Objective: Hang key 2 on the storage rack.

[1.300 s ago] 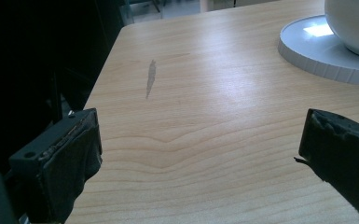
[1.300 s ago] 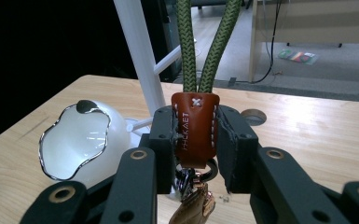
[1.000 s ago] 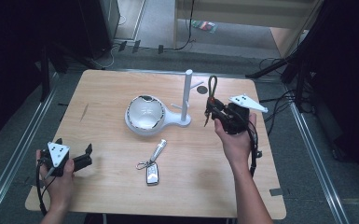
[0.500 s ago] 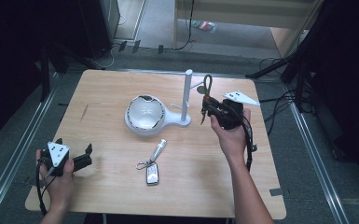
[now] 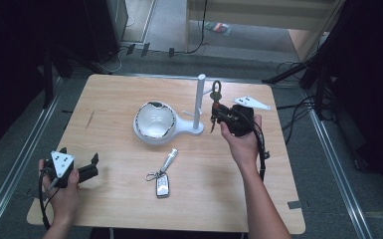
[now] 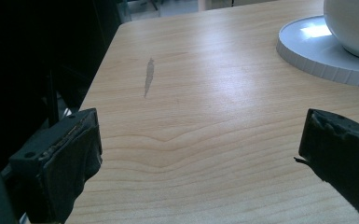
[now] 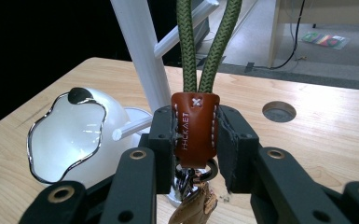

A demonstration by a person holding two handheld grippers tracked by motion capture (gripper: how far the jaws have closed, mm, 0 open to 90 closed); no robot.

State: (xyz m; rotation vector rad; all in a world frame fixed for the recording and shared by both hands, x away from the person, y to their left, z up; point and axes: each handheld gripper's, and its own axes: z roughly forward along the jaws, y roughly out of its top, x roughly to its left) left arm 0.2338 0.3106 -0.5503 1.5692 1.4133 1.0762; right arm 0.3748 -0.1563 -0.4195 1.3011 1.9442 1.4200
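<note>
Now that the right gripper has carried the keychain – clamped by its brown tab – up beside the white stand, hanging looks close, while the left gripper rests apart.

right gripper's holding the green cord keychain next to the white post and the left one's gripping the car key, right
Not quite: the left gripper is open and holds nothing, as the left gripper view shows. The car key lies on the table. The right gripper does hold the keychain by the post.
</note>
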